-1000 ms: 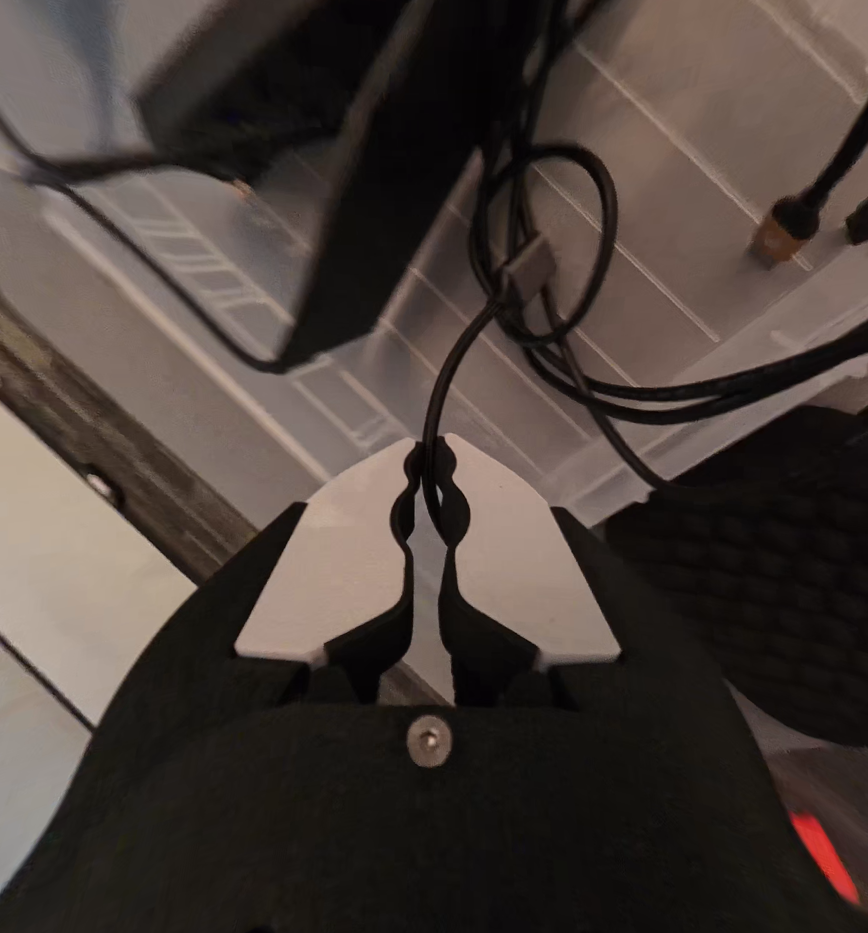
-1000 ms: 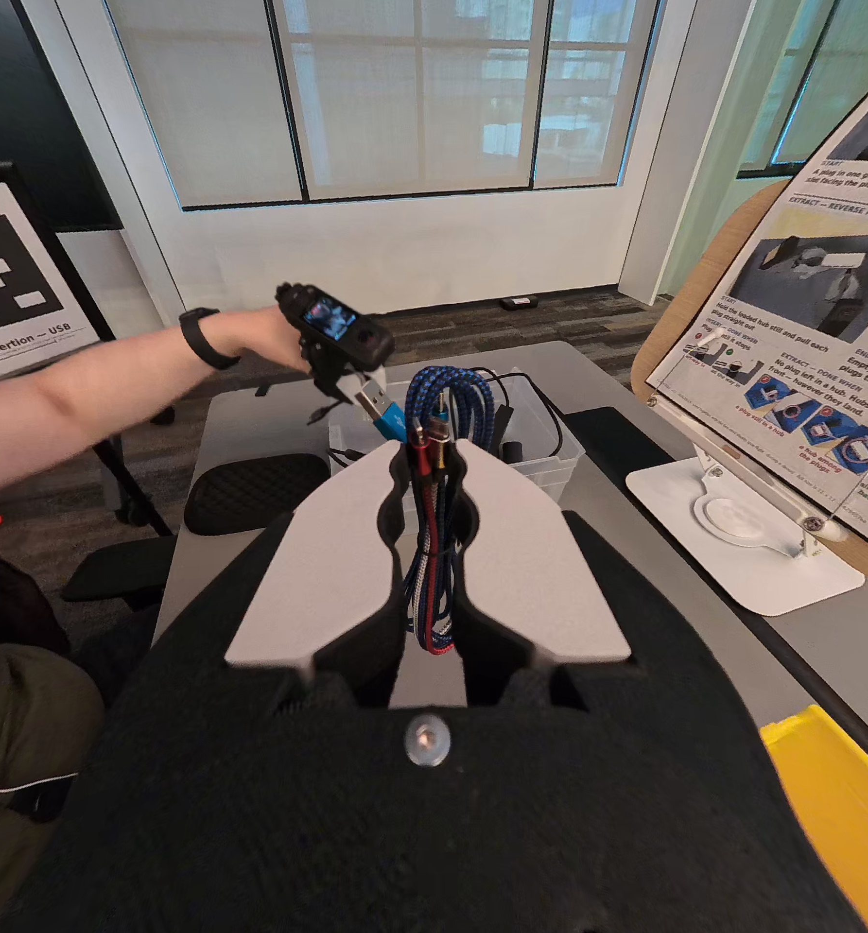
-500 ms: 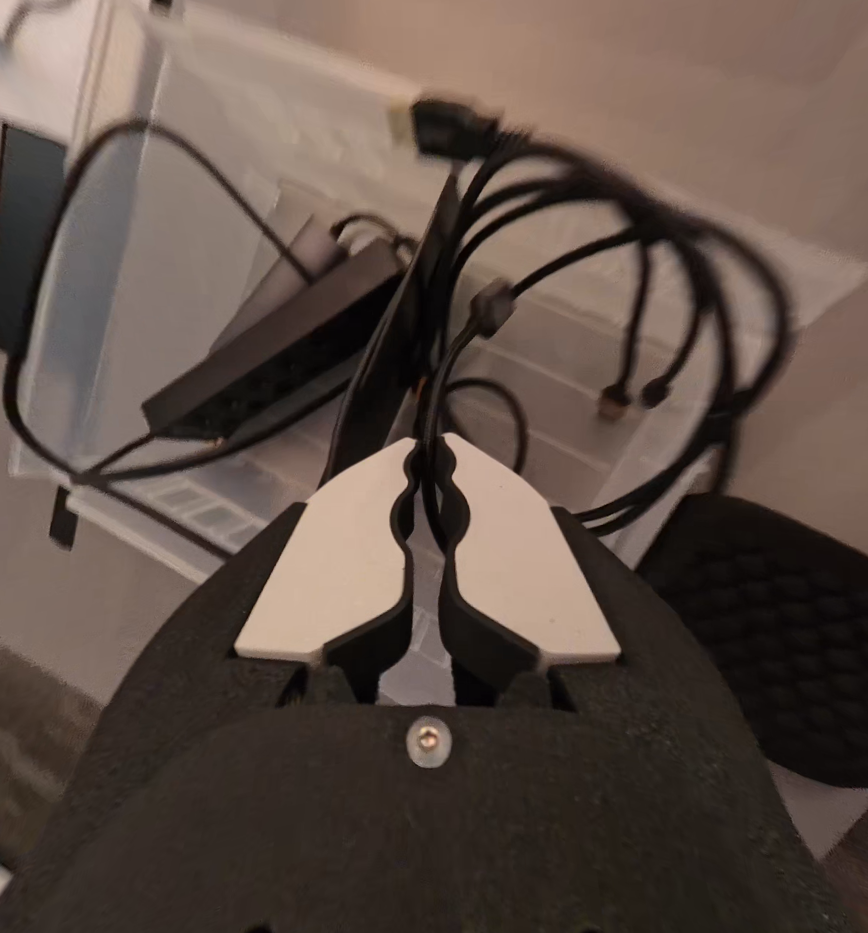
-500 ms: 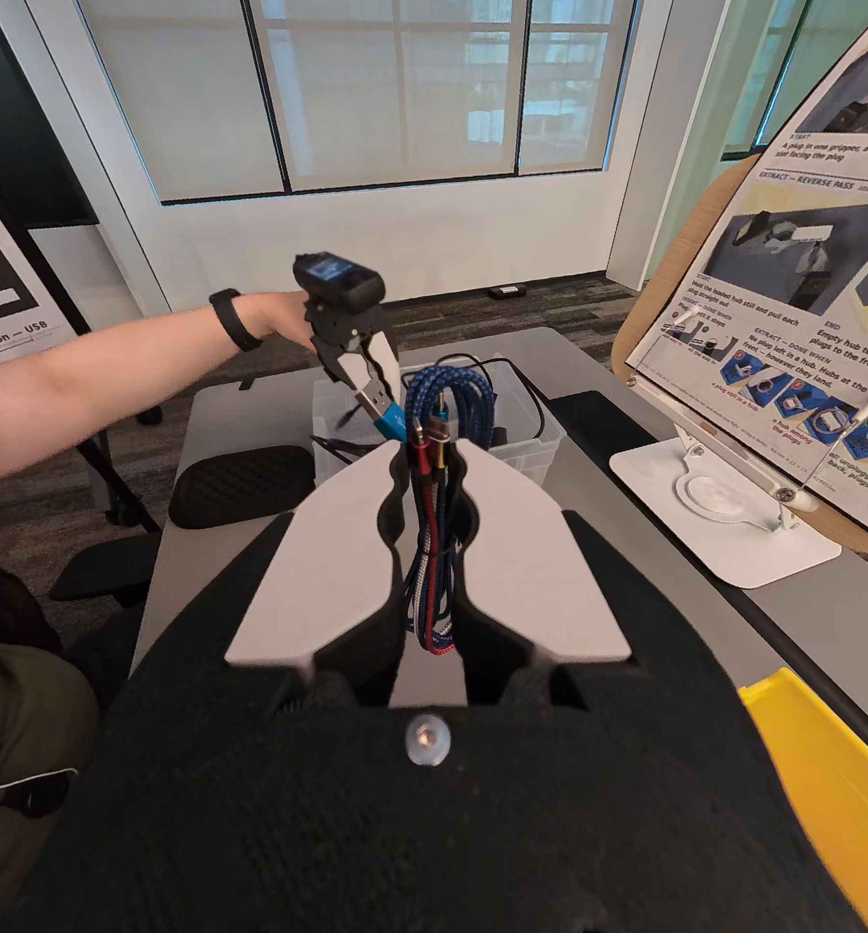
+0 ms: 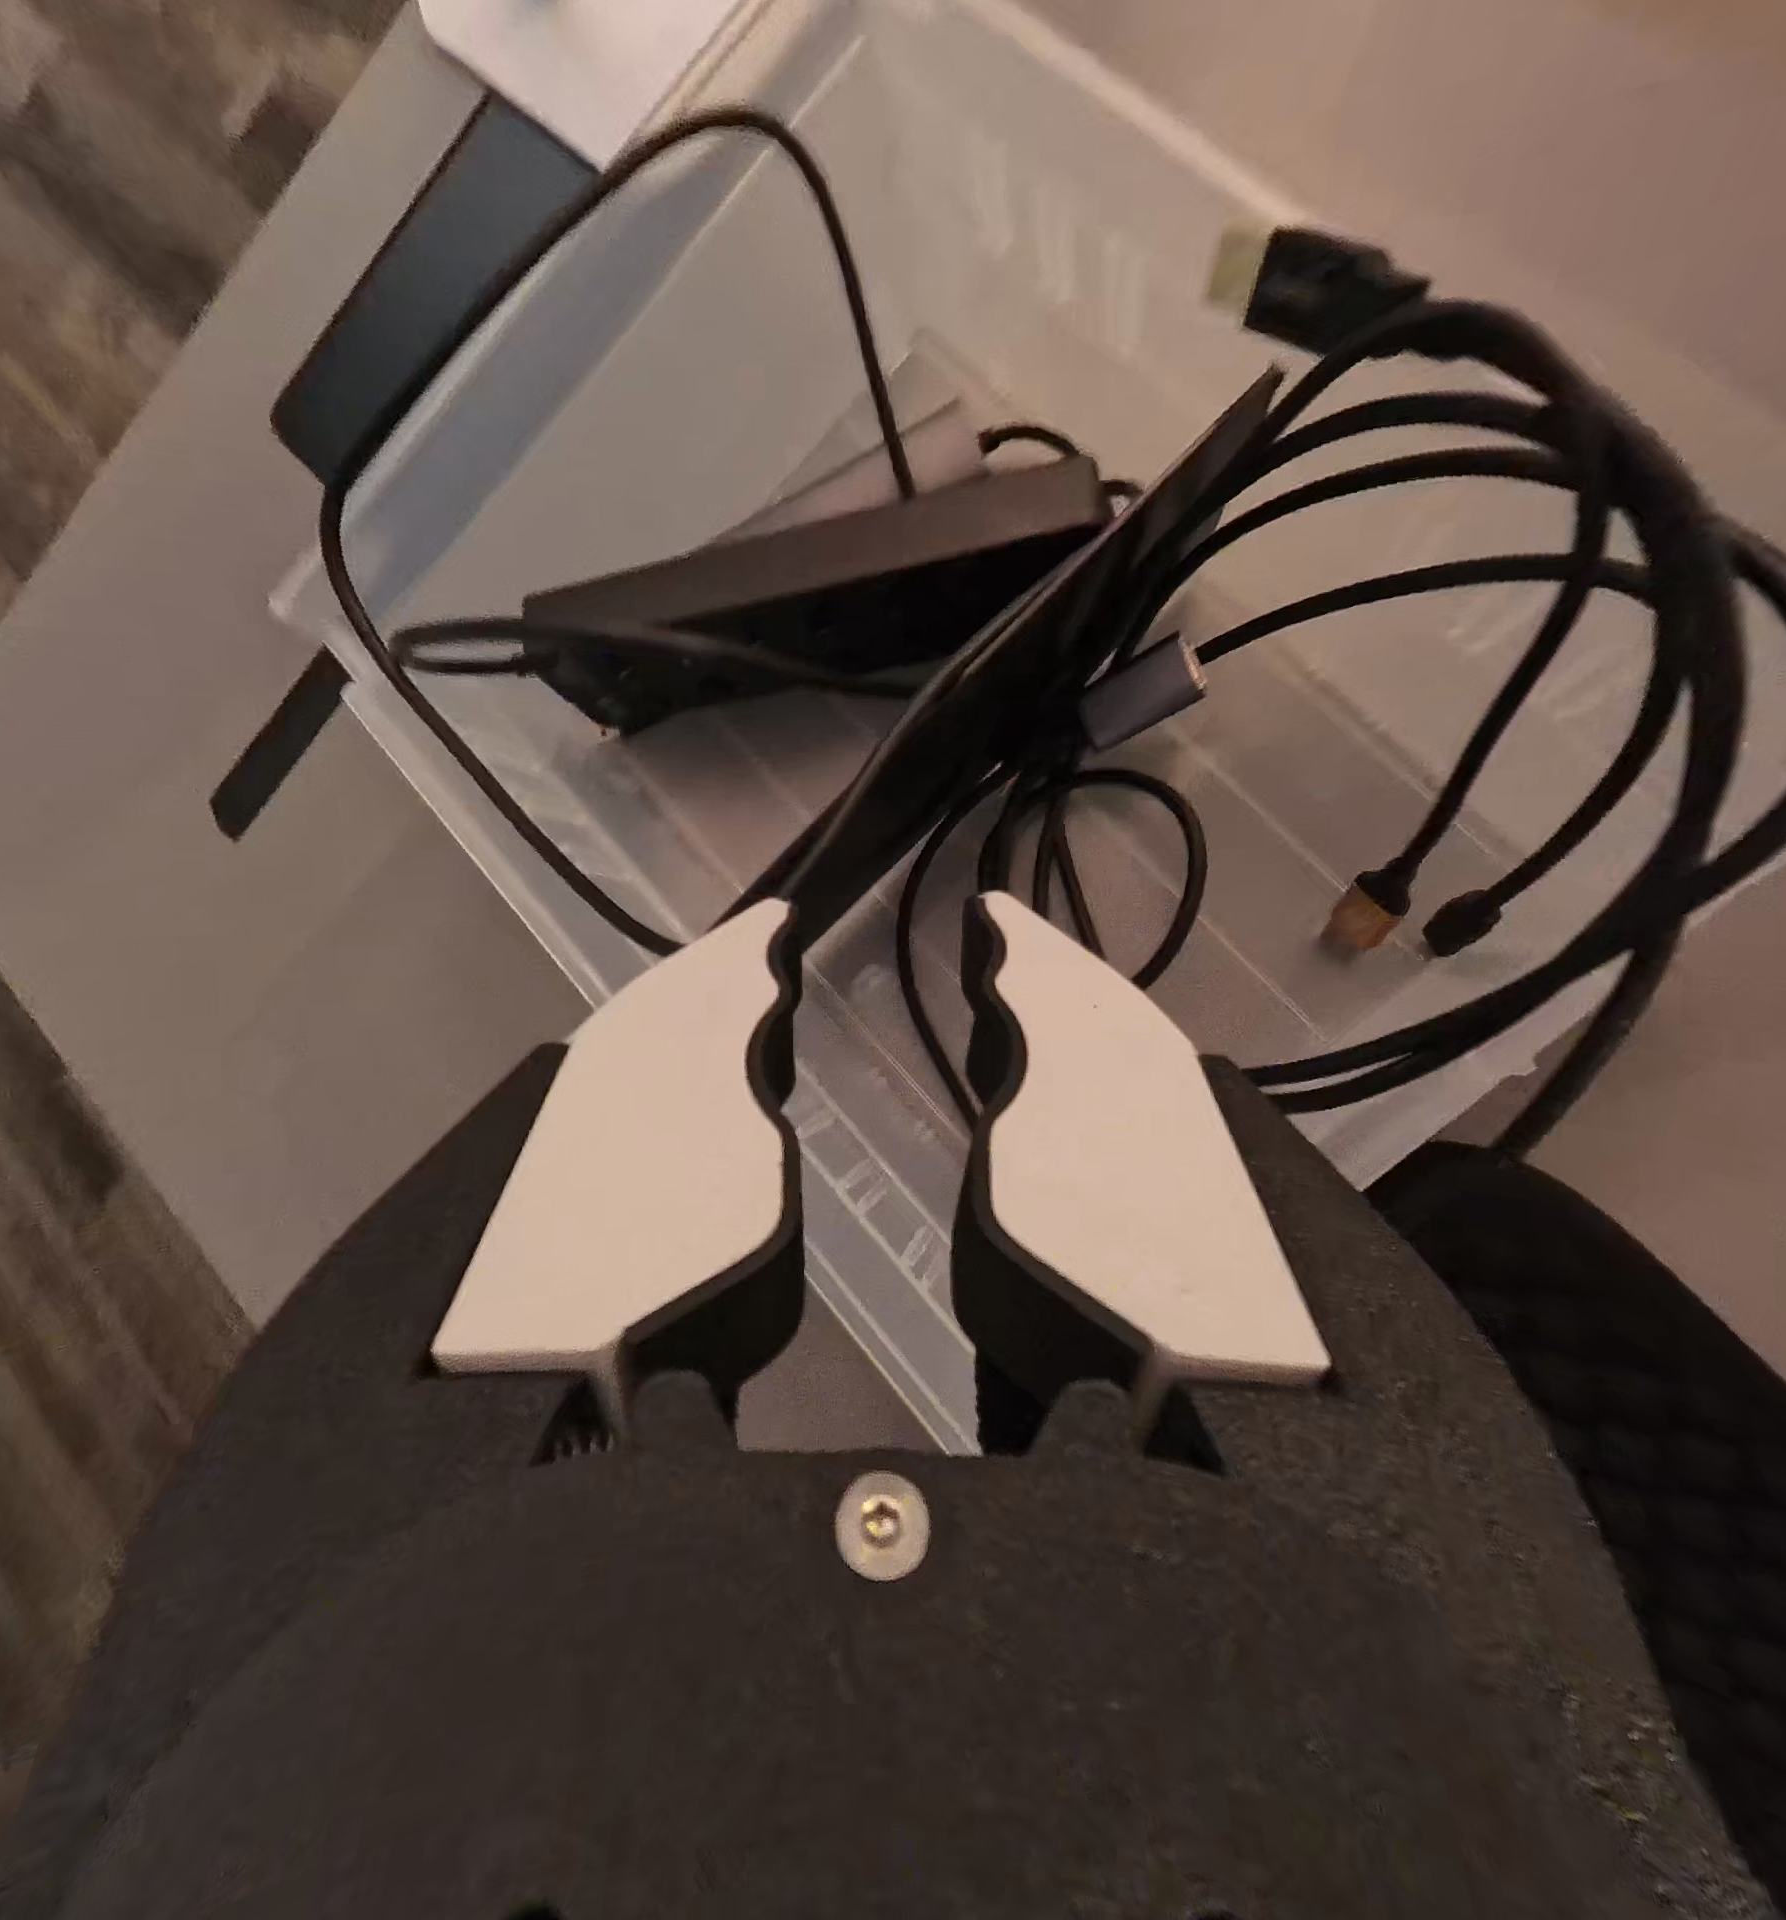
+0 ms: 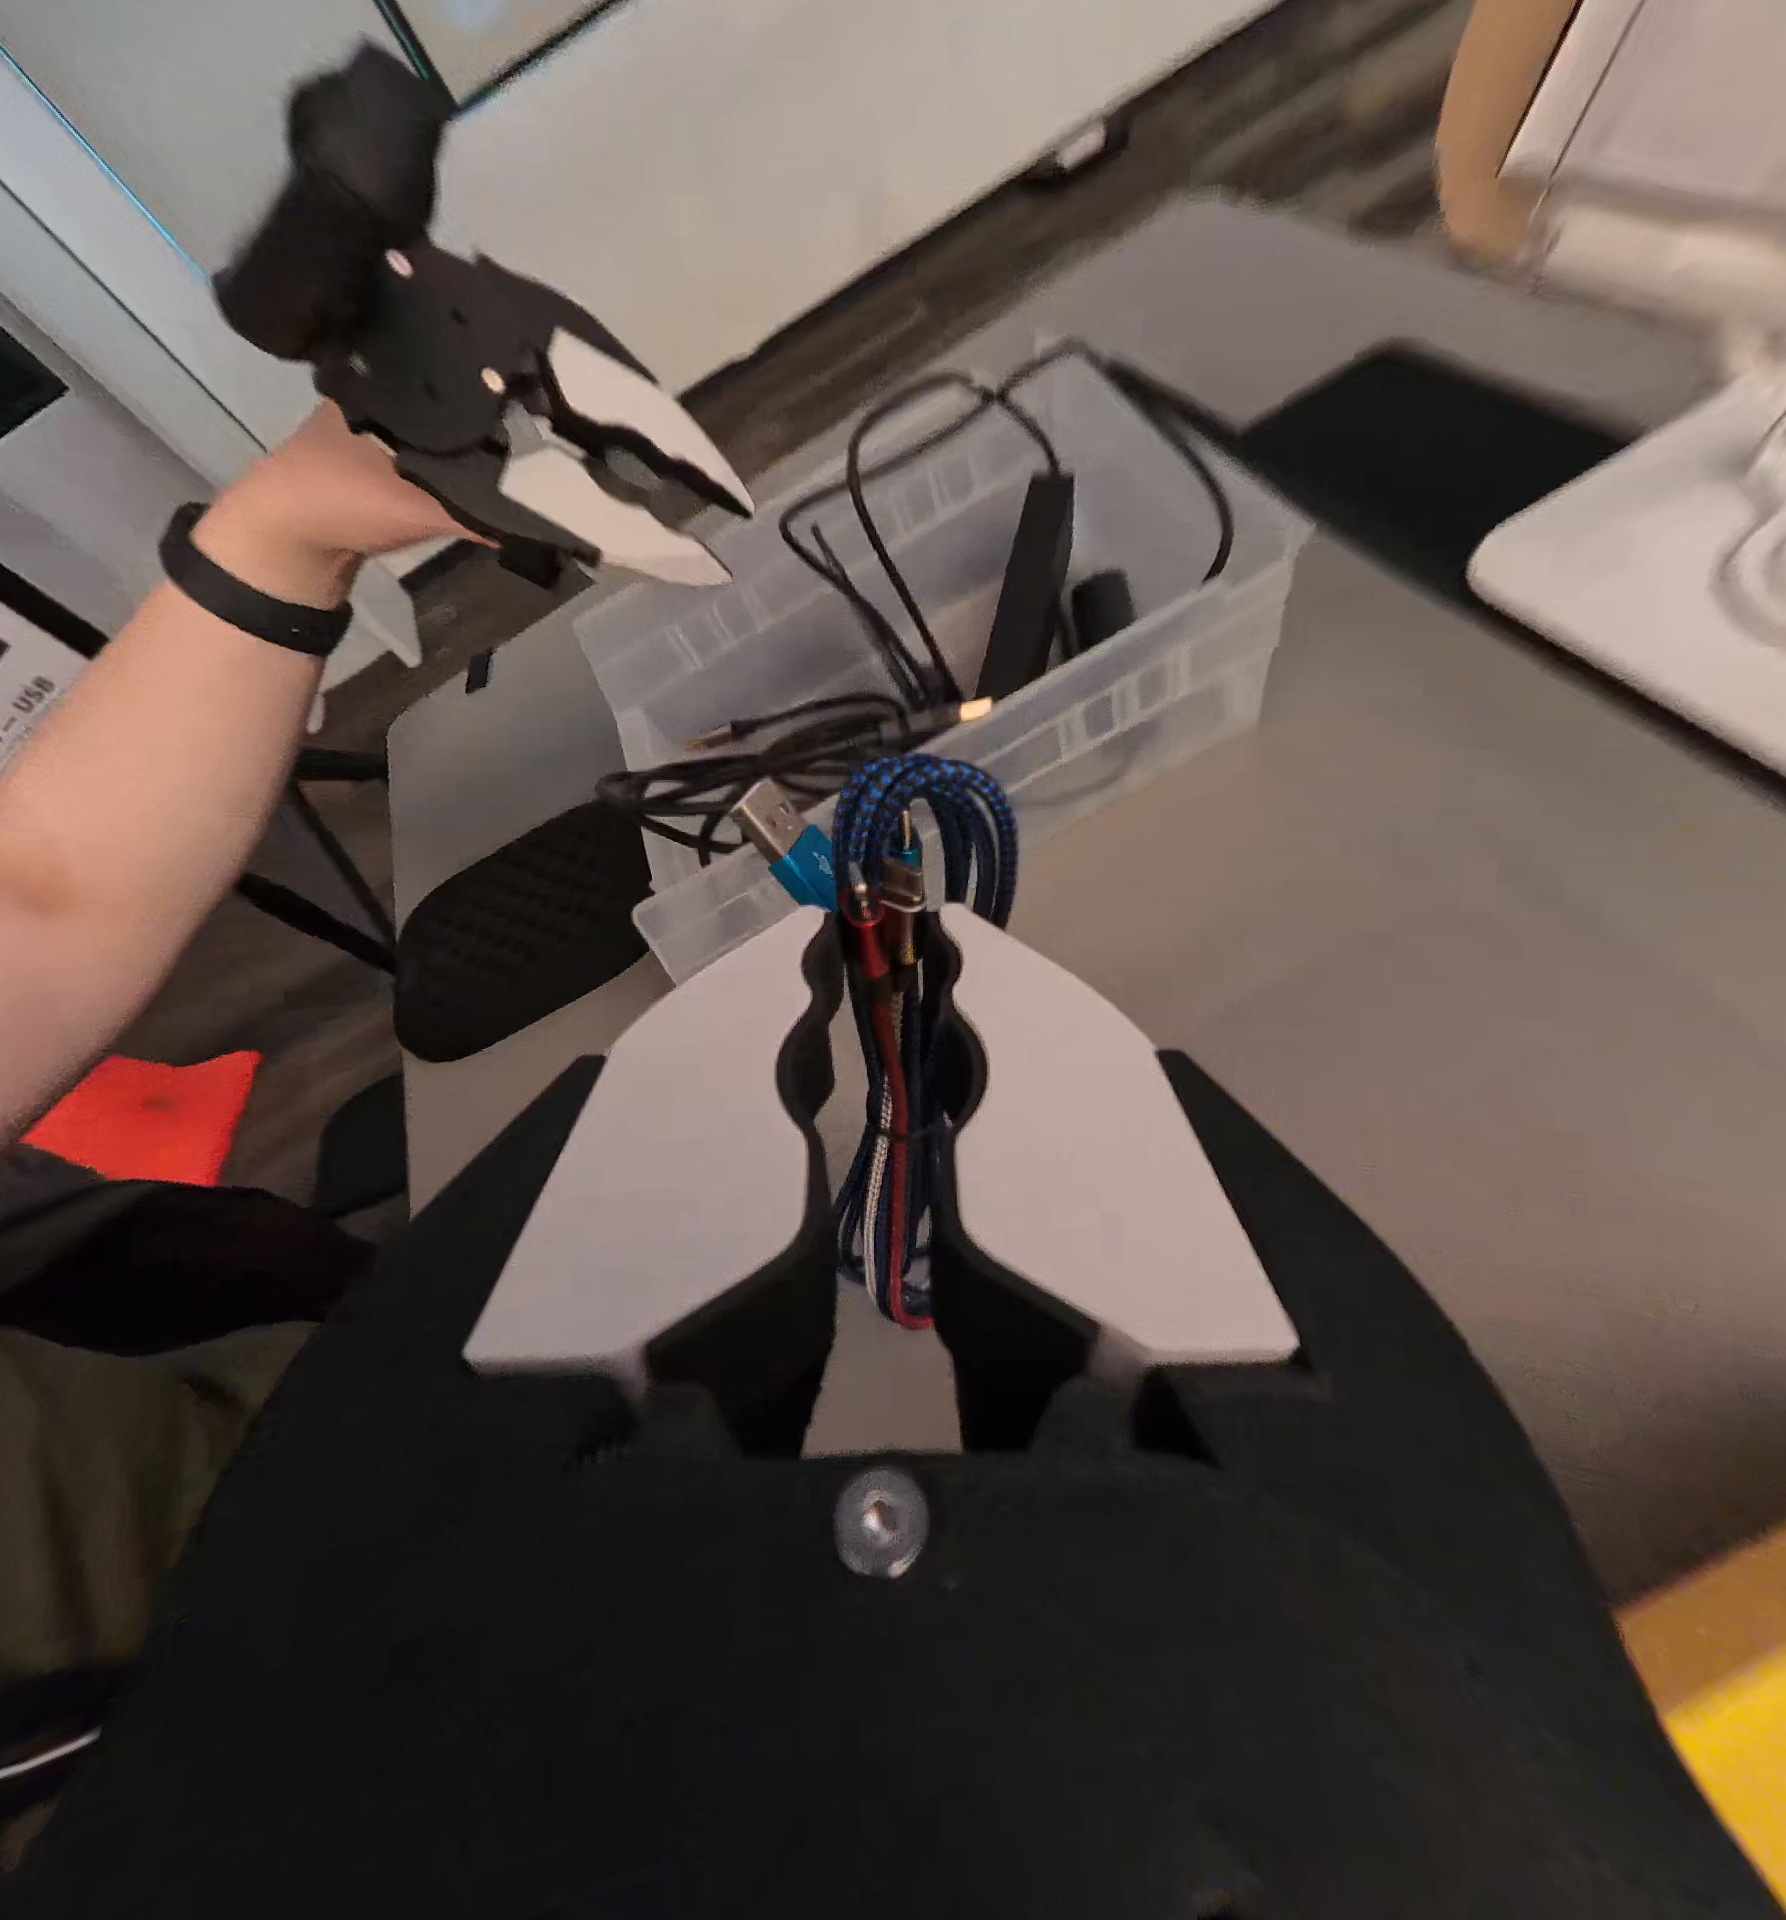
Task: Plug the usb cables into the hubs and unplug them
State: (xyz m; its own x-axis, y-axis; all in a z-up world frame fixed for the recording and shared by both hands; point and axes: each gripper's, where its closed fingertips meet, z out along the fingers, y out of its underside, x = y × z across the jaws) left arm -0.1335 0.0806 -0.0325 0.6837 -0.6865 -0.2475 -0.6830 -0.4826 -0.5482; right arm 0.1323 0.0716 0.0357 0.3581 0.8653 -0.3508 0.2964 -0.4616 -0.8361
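While I am looking along my left tool (image 5: 881,914), its two fingers are standing apart and holding nothing. One thin black cable (image 5: 925,997) is running up between them, but they are not pinching it. Just past the tips, a clear bin (image 5: 1128,260) is holding a black hub (image 5: 816,613) and a messy bunch of black cables.

Looking along my right tool (image 6: 884,920), I am squeezing a tied bundle of blue and red braided cable (image 6: 920,831), with its blue plug (image 6: 790,842) poking out to the left. My left tool is hanging in the air above the bin.

I think I am getting things ready, with nothing plugged in. Next I need to grab a hub and hold it steady.
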